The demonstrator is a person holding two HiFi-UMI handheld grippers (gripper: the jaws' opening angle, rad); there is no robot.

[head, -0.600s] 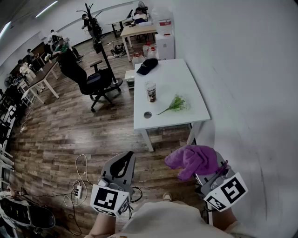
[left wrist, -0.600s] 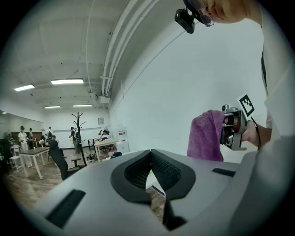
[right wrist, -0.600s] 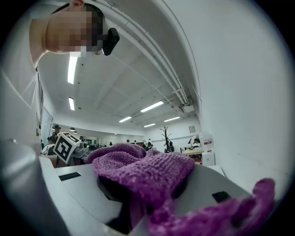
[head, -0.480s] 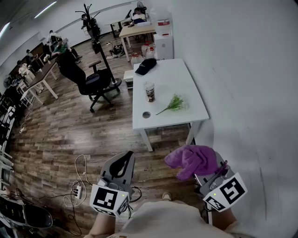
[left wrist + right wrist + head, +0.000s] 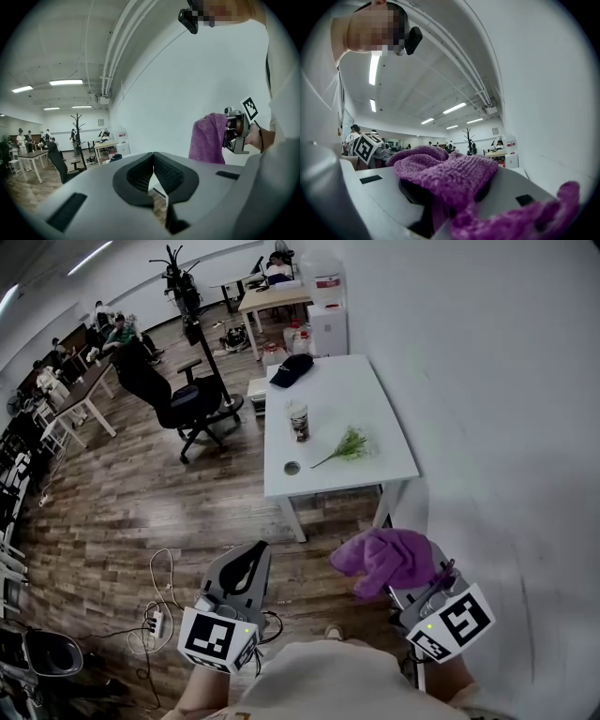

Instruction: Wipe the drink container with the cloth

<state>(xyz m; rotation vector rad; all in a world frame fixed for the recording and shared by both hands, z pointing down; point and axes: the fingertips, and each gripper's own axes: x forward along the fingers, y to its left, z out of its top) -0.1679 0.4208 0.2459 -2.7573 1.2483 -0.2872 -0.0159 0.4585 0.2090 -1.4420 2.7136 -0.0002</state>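
The drink container (image 5: 299, 423), a clear cup with a dark label, stands upright on the white table (image 5: 375, 409) far ahead of both grippers. My right gripper (image 5: 394, 570) is shut on a purple cloth (image 5: 386, 559), which drapes over its jaws and hides them. In the right gripper view the purple cloth (image 5: 445, 176) fills the space at the right gripper (image 5: 445, 190). My left gripper (image 5: 246, 563) is held beside it with nothing in it. In the left gripper view the left gripper (image 5: 153, 159) has its black pads (image 5: 140, 176) meeting, and the cloth (image 5: 208, 138) hangs to the right.
On the table lie a small round lid (image 5: 292, 468), a green sprig (image 5: 349, 446) and a dark cap (image 5: 291, 369). A black office chair (image 5: 178, 399) stands left of the table. A power strip with cables (image 5: 155, 620) lies on the wood floor. A white wall runs along the right.
The table and chair have shifted slightly up and left in the head view. Both grippers keep their pose, and the cloth stays in the right one.
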